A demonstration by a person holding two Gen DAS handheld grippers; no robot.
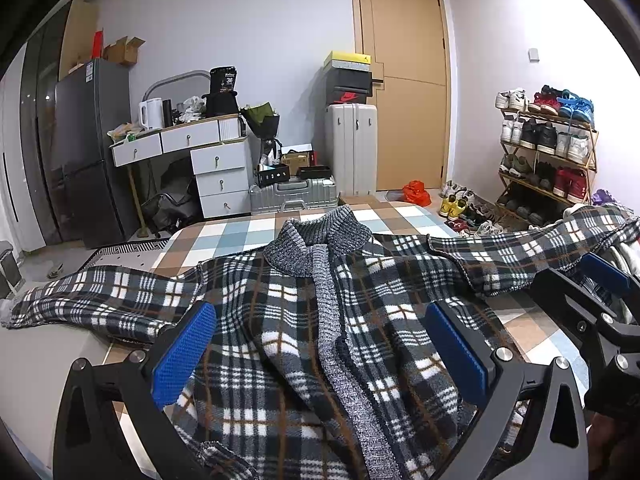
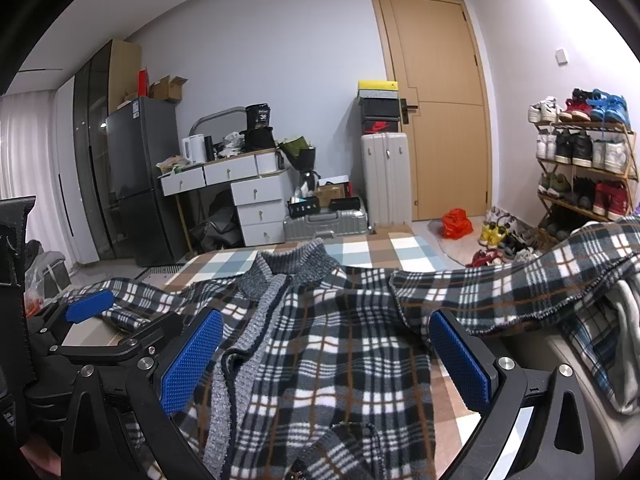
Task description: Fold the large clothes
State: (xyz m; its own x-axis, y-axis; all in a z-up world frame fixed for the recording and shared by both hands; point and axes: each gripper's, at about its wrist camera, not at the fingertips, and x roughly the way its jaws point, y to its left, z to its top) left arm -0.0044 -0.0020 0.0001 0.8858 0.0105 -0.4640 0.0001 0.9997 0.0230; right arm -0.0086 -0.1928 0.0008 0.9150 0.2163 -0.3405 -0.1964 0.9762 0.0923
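A large plaid fleece jacket with a grey knitted collar and placket lies face up on a bed, collar toward the far end. Its sleeves spread out to the left and right. My left gripper hovers open over the jacket's lower body, with nothing between its blue pads. My right gripper is open too, just above the jacket's right half. Each gripper shows at the edge of the other's view: the right, the left.
The bed has a checked cover in brown, blue and white. Beyond it are a white drawer desk, a dark fridge, suitcases, a wooden door and a shoe rack. More clothes lie at the right.
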